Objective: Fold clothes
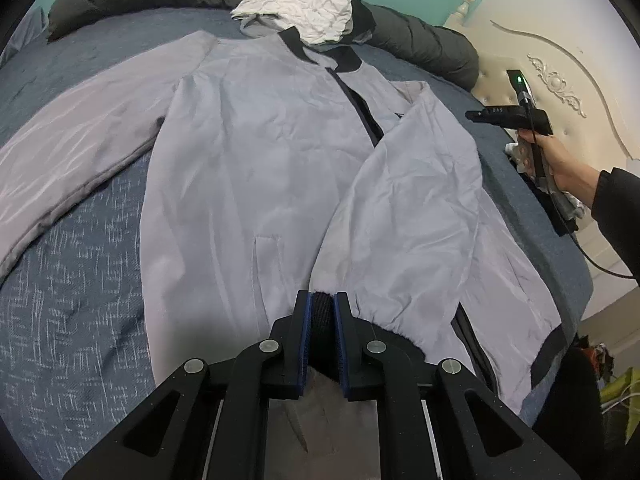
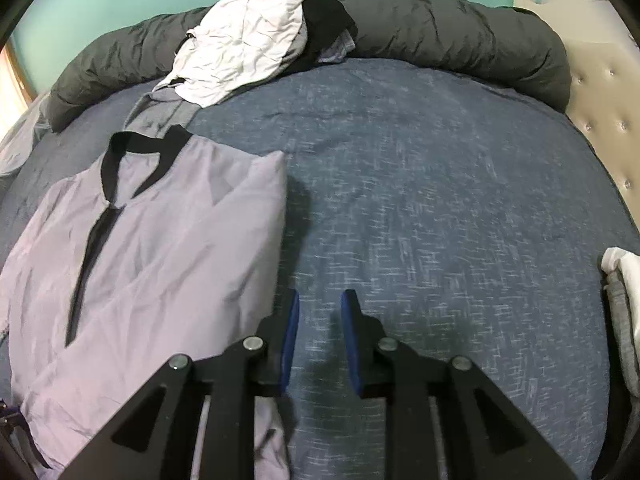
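A pale grey jacket [image 1: 256, 152] with a black collar and zip lies front-up on the blue bedspread [image 1: 72, 300]. Its left sleeve stretches out to the left. The other sleeve [image 1: 408, 200] is folded across the body. My left gripper [image 1: 322, 308] is shut on that sleeve's black ribbed cuff [image 1: 322, 320] near the hem. In the right wrist view the jacket [image 2: 160, 248] fills the left side. My right gripper [image 2: 320, 300] hangs open over bare bedspread [image 2: 440, 220], just right of the jacket's folded edge, with nothing between its pads. The left wrist view shows it [image 1: 516, 114] held in a hand at the right.
A pile of white and black clothes [image 2: 244, 40] rests against a dark grey rolled duvet [image 2: 460, 32] at the bed's far side. A cream padded headboard [image 1: 560, 60] stands to the right. More grey and white clothes [image 2: 624, 280] lie at the right edge.
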`<action>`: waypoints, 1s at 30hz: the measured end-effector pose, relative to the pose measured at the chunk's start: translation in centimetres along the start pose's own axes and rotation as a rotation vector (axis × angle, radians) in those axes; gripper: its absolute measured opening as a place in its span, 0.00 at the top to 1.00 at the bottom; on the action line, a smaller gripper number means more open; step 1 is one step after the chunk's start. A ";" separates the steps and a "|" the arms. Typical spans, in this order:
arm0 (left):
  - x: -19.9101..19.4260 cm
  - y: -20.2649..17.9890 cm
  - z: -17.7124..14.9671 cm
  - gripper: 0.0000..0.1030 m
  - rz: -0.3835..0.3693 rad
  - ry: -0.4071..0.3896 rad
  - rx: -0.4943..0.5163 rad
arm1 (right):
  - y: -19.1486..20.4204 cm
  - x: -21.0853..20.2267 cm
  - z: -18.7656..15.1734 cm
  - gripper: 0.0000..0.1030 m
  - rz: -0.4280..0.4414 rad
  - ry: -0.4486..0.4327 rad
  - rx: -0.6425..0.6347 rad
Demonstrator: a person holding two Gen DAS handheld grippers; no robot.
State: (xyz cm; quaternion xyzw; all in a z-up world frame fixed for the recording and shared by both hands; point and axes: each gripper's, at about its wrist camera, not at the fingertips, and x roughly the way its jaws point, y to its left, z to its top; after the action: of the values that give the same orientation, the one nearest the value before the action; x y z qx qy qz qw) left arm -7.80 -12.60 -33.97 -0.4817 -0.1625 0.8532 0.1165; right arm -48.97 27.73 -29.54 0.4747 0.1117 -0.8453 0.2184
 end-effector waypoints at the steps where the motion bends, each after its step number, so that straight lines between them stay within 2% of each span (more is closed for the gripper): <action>1: -0.1 0.0 0.1 0.88 -0.011 0.001 -0.005 | 0.3 0.0 0.1 0.79 0.008 0.001 -0.003; 4: -0.5 -0.1 0.6 0.86 -0.037 -0.006 -0.012 | 1.0 -0.1 0.6 0.79 0.008 -0.001 -0.028; 6: -1.0 0.1 0.6 0.69 -0.036 -0.034 -0.022 | 1.2 -0.1 0.9 0.79 0.004 -0.004 -0.033; 7: -1.0 0.2 0.8 0.57 -0.036 -0.046 -0.029 | 1.1 -0.1 1.1 0.79 0.002 -0.006 -0.030; 8: -1.1 0.3 1.0 0.53 -0.037 -0.058 -0.035 | 1.1 -0.1 1.2 0.79 0.000 -0.009 -0.026; 14: 1.8 0.8 1.2 0.53 -0.035 -0.002 -0.031 | 0.3 0.1 2.7 0.77 0.000 -0.029 0.024; 15: 2.1 0.8 1.1 0.53 -0.037 0.006 -0.033 | 0.3 0.1 3.3 0.70 0.016 -0.037 0.033; 16: 2.4 0.9 0.9 0.53 -0.033 0.013 -0.031 | 0.5 0.1 4.0 0.58 0.022 -0.044 0.029; 18: 2.9 0.9 0.6 0.71 -0.025 0.028 -0.027 | 0.9 0.4 5.6 0.41 0.037 -0.046 0.016; 19: 3.1 1.0 0.4 0.79 -0.020 0.034 -0.024 | 1.4 0.8 6.3 0.40 0.038 -0.040 0.008; 25: 3.6 0.8 0.0 0.81 -0.017 0.048 -0.002 | 3.6 4.6 10.1 0.40 0.007 0.041 -0.034; 30: 3.8 0.8 0.0 0.81 -0.020 0.060 0.006 | 4.5 8.6 11.3 0.41 -0.077 0.134 -0.050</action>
State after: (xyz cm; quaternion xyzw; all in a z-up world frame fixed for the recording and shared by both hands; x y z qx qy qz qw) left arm -9.78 -11.93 -37.26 -0.5051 -0.1612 0.8376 0.1316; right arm -59.26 17.04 -30.83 0.5201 0.1655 -0.8161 0.1897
